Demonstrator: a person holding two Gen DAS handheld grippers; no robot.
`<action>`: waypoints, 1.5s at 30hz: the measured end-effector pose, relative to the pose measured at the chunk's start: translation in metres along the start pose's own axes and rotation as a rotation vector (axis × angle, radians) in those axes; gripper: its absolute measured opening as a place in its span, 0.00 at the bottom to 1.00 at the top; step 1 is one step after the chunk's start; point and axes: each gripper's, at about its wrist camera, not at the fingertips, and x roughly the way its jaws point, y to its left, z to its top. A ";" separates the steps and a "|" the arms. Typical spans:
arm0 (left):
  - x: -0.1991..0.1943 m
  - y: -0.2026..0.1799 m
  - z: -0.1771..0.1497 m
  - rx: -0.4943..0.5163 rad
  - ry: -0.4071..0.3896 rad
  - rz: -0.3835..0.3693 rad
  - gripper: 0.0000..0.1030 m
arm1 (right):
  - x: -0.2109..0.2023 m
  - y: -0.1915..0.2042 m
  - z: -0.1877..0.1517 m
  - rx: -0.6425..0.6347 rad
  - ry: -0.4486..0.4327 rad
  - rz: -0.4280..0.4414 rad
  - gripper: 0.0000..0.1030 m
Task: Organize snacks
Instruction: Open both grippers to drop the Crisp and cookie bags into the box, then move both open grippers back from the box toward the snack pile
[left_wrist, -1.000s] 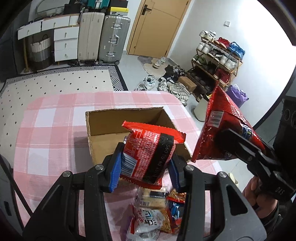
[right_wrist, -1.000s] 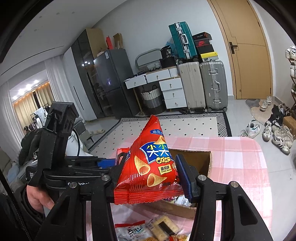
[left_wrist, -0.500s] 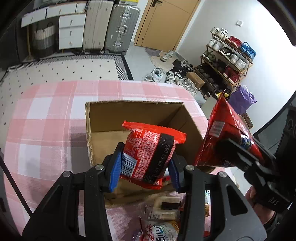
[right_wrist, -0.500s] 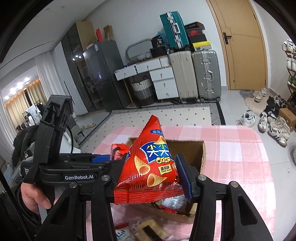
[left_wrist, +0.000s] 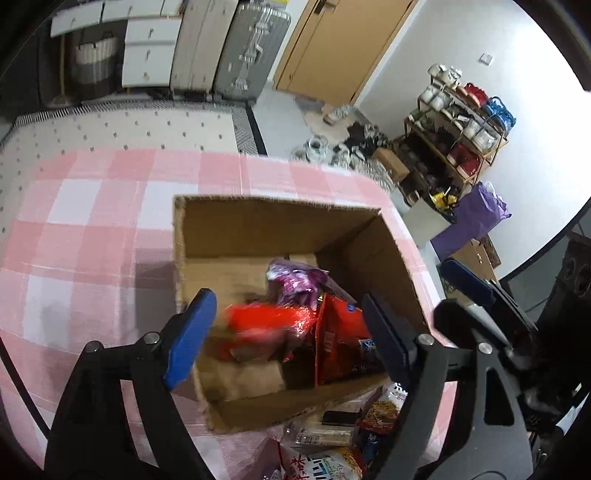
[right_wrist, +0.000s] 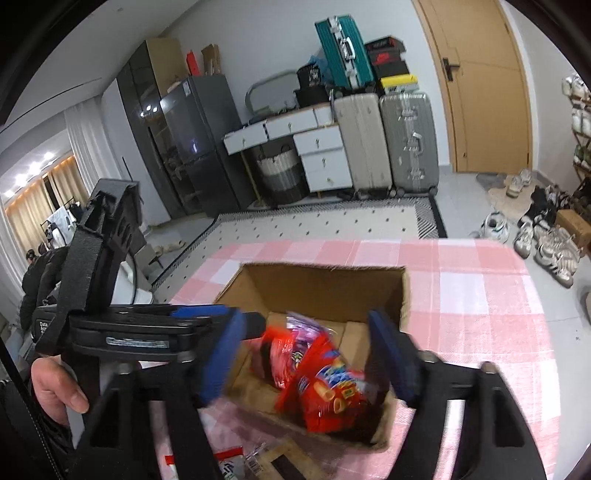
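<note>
I see a table (left_wrist: 92, 229) under a pink and white checked cloth, and on it an open cardboard box (left_wrist: 280, 229), the largest thing before me. Both my grippers hang over the box.

My left gripper (left_wrist: 288, 332) has its blue-padded fingers (left_wrist: 192, 332) wide apart, having just been opening. Nothing is pressed between them. Below the gap a red packet (left_wrist: 266, 325) shows as a blur inside the box.

My right gripper (right_wrist: 306, 354) has also just been opening and stands wide. A red crisp bag (right_wrist: 328, 391) lies in the box beneath it, touching neither pad. The bag carries blue and yellow lettering, too smeared to read. A purple packet (left_wrist: 299, 284) rests deeper in the box, against the red ones.

More snacks (left_wrist: 332, 443) lie loose on the cloth at the near side of the box. One white pack there bears blue characters I cannot make out.

Only the left view shows a shoe rack (left_wrist: 461, 125) against the white wall and a purple bag (left_wrist: 476, 218) on the floor beside the table. It also shows my right gripper from the side, at the right edge.

Only the right view shows a dark fridge (right_wrist: 192, 144), a teal suitcase (right_wrist: 343, 51) on top of a white desk, and a hand (right_wrist: 55, 384) gripping the left gripper's handle. White label text on that gripper is blurred and unreadable.

Both views show two grey suitcases (right_wrist: 388, 140) and a wooden door (right_wrist: 480, 85).
</note>
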 end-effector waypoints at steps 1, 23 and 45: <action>-0.004 -0.002 0.000 0.012 -0.010 0.010 0.77 | -0.004 -0.001 0.000 -0.001 -0.013 0.001 0.74; -0.099 -0.046 -0.037 0.103 -0.115 0.083 0.81 | -0.103 0.021 -0.017 -0.026 -0.146 -0.030 0.91; -0.180 -0.085 -0.110 0.199 -0.236 0.104 0.99 | -0.185 0.064 -0.070 -0.038 -0.201 -0.028 0.99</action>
